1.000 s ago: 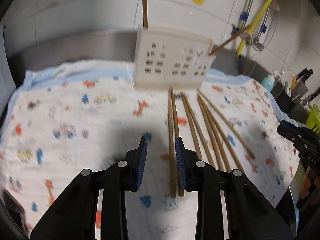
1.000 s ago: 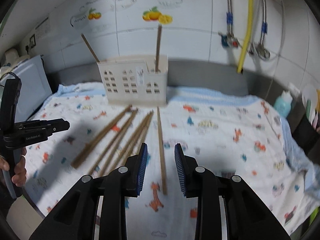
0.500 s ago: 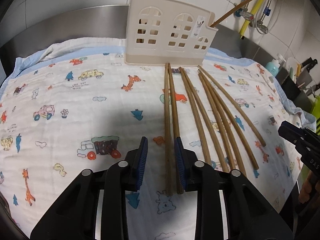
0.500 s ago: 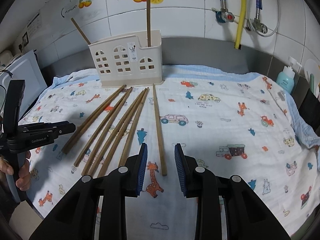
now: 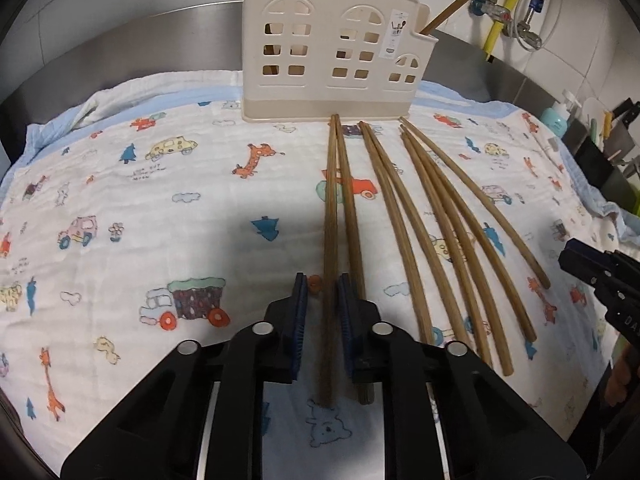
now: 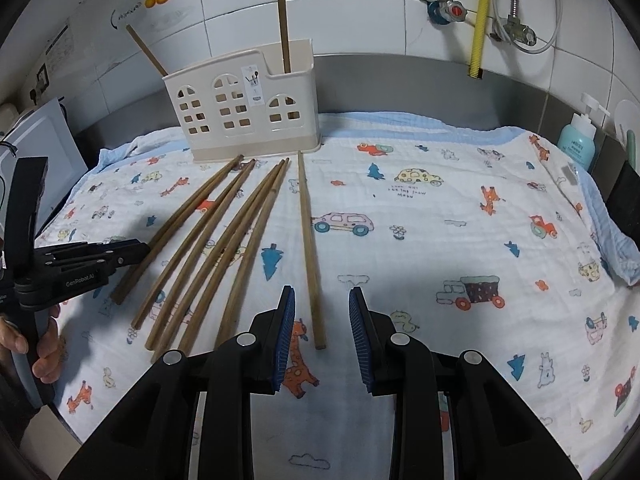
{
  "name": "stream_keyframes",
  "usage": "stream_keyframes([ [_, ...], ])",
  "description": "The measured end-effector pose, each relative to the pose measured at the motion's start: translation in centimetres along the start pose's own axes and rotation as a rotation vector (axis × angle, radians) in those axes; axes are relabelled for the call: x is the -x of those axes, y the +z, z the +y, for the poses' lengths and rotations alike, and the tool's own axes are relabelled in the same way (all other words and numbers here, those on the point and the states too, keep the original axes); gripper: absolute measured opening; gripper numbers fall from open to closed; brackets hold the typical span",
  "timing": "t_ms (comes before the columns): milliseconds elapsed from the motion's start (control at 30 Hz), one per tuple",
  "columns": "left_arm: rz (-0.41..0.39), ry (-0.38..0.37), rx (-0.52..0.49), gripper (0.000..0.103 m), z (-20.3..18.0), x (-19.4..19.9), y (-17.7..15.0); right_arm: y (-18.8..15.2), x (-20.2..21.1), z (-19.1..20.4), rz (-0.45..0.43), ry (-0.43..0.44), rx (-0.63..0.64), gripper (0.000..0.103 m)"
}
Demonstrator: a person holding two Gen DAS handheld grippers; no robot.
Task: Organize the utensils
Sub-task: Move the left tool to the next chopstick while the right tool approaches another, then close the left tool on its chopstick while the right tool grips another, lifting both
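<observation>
Left gripper (image 5: 323,312): low over the cloth, its blue-padded fingers parted only a little, one on each side of the leftmost chopstick (image 5: 330,264). Whether the pads already press the wood is hard to say from this angle; a thin gap seems to remain.

Neighbouring chopstick (image 5: 350,216): lies just right of the leftmost one, running under the right finger of the left gripper.

Other chopsticks (image 5: 440,232): several more spread in a fan to the right, thin ends pointing at the holder.

Right gripper (image 6: 322,332): fingers spread wide, holding nothing, hovering over the near end of a single chopstick (image 6: 308,240) that lies apart from the fan, to its right in this view.

Utensil holder (image 5: 332,56): cream plastic, shaped like a house with window cut-outs, standing upright at the far edge of the cloth, just behind the chopstick tips. Two chopsticks already stand in it, one upright (image 6: 283,24) and one leaning outward (image 6: 146,50).

Cloth (image 5: 140,208): white, printed with cars, giraffes and trees, covering the counter.

Wall: white tiles with a yellow hose (image 6: 479,16) and a teal bottle (image 6: 576,140) to the right.
</observation>
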State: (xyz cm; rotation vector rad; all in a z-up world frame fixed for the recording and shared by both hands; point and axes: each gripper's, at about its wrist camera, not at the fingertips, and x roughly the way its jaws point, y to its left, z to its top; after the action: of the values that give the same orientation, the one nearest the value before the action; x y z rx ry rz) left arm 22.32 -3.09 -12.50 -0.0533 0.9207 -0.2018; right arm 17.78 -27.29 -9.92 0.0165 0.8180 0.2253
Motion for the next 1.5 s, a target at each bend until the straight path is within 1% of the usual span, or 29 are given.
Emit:
stream_keyframes([
  [100, 0.001, 0.026, -0.005, 0.012, 0.3, -0.1, 0.2, 0.2, -0.5, -0.3, 0.008, 0.007, -0.009, 0.024],
  [167, 0.001, 0.024, 0.003, 0.012, 0.6, -0.1, 0.3, 0.2, -0.8, -0.2, 0.015, 0.009, -0.005, 0.022],
  [333, 0.001, 0.022, 0.003, 0.012, 0.6, 0.0, 0.1, 0.3, -2.1, 0.2, 0.04, 0.019, 0.013, 0.02],
  [567, 0.004, -0.028, 0.03, 0.012, 1.0, 0.2, -0.2, 0.5, -3.6, 0.4, 0.067, 0.023, 0.029, 0.017],
  [900, -0.004, -0.049, 0.031, 0.012, 1.1, -0.1, -0.1, 1.1, -4.7, 0.7, 0.072, 0.012, 0.051, 0.014],
  [967, -0.005, -0.043, 0.022, 0.012, 0.9, -0.2, -0.1, 1.0, -4.7, 0.9, 0.07, 0.004, 0.062, 0.013],
  [1067, -0.005, -0.035, 0.006, 0.012, 0.6, -0.2, 0.0, 1.0, -4.8, 1.0, 0.067, -0.014, 0.075, 0.008],
  [1133, -0.001, -0.033, 0.008, 0.011, 0.6, -0.2, 0.1, 1.0, -4.8, 1.0, 0.067, -0.017, 0.079, 0.008],
  [1200, 0.002, -0.015, 0.0, 0.007, 0.4, -0.3, 0.3, 0.9, -4.7, 1.2, 0.064, -0.027, 0.092, 0.007],
  [1233, 0.002, -0.012, -0.003, 0.007, 0.3, -0.3, 0.3, 0.9, -4.6, 1.2, 0.061, -0.027, 0.094, 0.007],
  [1333, 0.001, -0.042, 0.003, 0.006, 0.3, 0.0, 0.5, 1.0, -3.7, 1.3, 0.045, -0.021, 0.092, 0.007],
  [1500, -0.031, -0.05, -0.006, 0.006, 0.0, 1.3, 0.9, 1.7, -1.4, 1.5, -0.008, -0.013, 0.097, 0.007],
])
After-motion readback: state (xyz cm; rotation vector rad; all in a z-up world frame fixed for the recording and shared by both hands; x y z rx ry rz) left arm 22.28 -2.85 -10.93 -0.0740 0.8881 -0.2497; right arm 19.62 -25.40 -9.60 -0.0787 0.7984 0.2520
